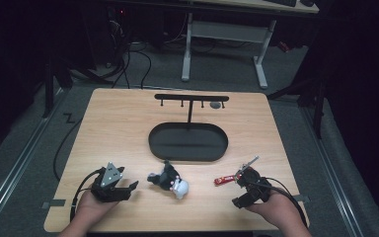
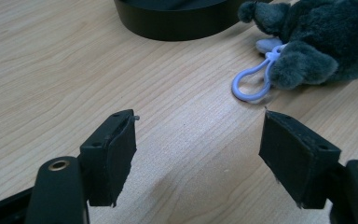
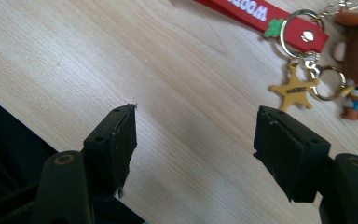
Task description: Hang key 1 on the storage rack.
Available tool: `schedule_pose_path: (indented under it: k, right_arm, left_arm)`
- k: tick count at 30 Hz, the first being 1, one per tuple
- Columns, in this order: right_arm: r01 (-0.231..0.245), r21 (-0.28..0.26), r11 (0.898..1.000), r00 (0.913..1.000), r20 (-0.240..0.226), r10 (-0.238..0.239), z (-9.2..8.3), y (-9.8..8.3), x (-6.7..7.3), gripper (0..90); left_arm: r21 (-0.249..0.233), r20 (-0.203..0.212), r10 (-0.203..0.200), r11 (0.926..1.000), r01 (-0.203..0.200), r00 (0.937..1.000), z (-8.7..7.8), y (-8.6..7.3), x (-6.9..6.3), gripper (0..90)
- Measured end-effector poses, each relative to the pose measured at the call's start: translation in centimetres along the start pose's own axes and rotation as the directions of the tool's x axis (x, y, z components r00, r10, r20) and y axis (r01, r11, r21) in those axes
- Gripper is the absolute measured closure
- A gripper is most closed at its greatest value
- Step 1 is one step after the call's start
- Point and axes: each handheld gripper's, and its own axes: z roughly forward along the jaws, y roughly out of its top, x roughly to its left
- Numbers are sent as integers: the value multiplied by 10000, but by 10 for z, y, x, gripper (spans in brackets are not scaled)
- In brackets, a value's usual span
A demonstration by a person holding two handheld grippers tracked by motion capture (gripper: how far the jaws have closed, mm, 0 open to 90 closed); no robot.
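While flat on the table [image 1: 128, 123], red keychain strap [image 1: 223, 180] lengthwise toward right gripper [image 1: 241, 183].

Table [image 1: 128, 123] matt wood; toy [image 2: 317, 42] plush; tray [image 1: 187, 143] perhaps matt metal.

Bare wood lies between the fingers [image 2: 114, 154] of the left gripper [image 1: 127, 189], jaws spread wide, nothing in the gap. Ahead of the right-hand finger, just beyond its tip, sits a lilac loop clip [image 2: 251, 84], and behind it the grey plush toy [image 2: 317, 42] blocks that side. Straight ahead past the left finger, open table [image 2: 74, 70] runs up to the black tray [image 2: 177, 21] wall.

Over at the right gripper [image 1: 244, 186], jaws wide too, clear wood sits between the fingers [image 3: 116, 140]. Just off the far fingertip lies a gold star charm [image 3: 294, 91], with key rings [image 3: 328, 84] and a red strap [image 3: 270, 18] beyond. Beside the near finger, the table edge [image 3: 32, 121] drops to dark.
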Motion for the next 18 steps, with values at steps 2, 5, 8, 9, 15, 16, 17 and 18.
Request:
schedule_pose_path:
  k: [2,5,8,9,15,16,17,18]
  right_arm:
    - [-59,-1,10000,9998,-212,59,-2,0,-2,270]
    - [240,67,9997,9996,-121,-240,-2,0,-1,256]
    - [80,102,9999,9999,143,-82,-4,1,-8,253]
    - [80,102,9999,9999,143,-82,-4,1,-8,253]
    - [-36,114,9999,9988,479,30,-5,4,-23,399]
    - [-164,82,9998,9987,493,159,-6,5,-26,406]
    - [-289,40,9996,9982,523,286,-6,6,-29,406]
    - [-451,14,9990,9968,663,449,-7,6,-35,410]
  left_arm:
    - [17,9,25,10000,-25,10000,0,0,0,273]
    - [7,57,41,10000,-41,10000,0,0,1,273]
    - [-44,95,53,10000,-53,9999,0,0,1,273]
    - [-35,111,51,10000,-51,9999,0,0,2,273]
    - [-13,146,71,10000,-71,9999,0,0,2,273]
    - [3,146,79,10000,-79,9999,0,0,1,273]
    - [9,135,82,10000,-82,9999,0,0,1,273]
    - [9,133,96,10000,-96,9999,0,0,1,273]
